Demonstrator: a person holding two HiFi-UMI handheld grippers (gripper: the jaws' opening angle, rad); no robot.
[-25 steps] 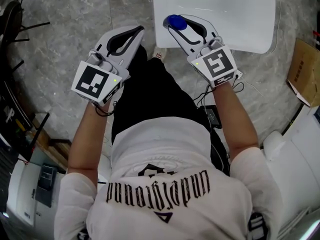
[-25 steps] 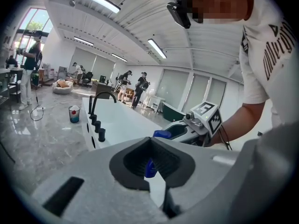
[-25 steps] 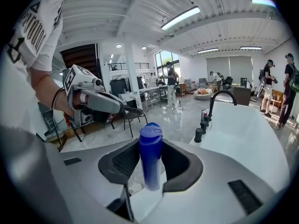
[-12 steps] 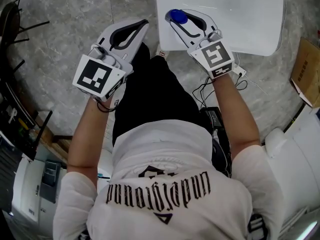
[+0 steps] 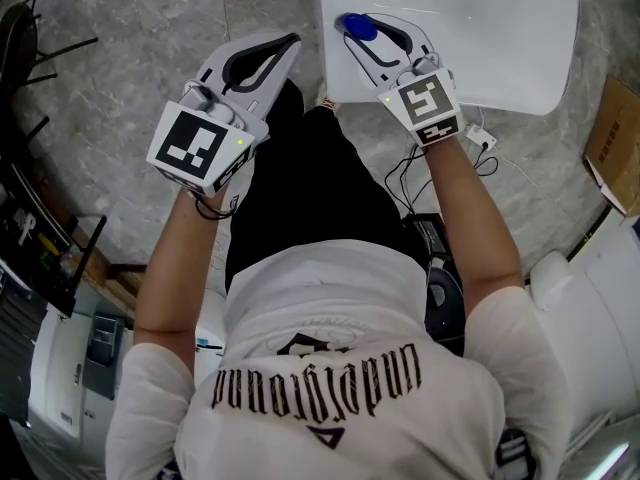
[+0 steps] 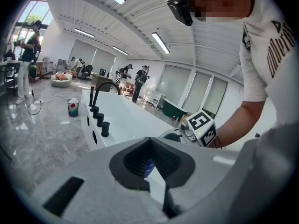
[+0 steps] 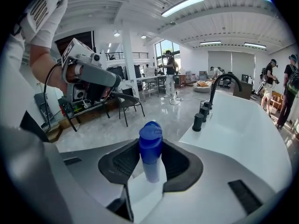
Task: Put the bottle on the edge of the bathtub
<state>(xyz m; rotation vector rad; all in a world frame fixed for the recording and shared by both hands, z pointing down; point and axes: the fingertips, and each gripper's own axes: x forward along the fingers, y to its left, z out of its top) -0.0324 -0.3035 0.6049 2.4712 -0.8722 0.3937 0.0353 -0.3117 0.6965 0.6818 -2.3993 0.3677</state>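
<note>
Fingers [image 7: 182, 164] of the right gripper [image 7: 150, 166] pinch a slim, pale plastic bottle w/ a blue flip cap [image 7: 150, 146] by its body just under the cap. Pads press from both sides, so it stands upright, cap up. Gripping that high prob. leaves the base free to land first.

Bottle hangs by the near corner of the glossy white bathtub [image 5: 450, 88], inside its left edge, not over the grey marble floor [image 5: 130, 48]. Can't tell from any view whether the base touches the rim; the gripper's own body hides it. A row of round black tap knobs [image 7: 199, 120] sits further along that same edge, well apart from the bottle, so the corner is the bare bit to aim for.

Left gripper [image 5: 288, 44] is off the tub, over the floor beside the person's leg [image 5: 300, 188]. Its fingers stand slightly apart w/ nothing btw them. No job for it here, so it's out of the bottle's way.

My read: placing step, nearly done. Next move needs the base flat on the rim, back from the outer edge, then pads eased off evenly. Tall narrow bottle on a glossy rim, so a skewed release could tip it into the tub or onto the floor.
</note>
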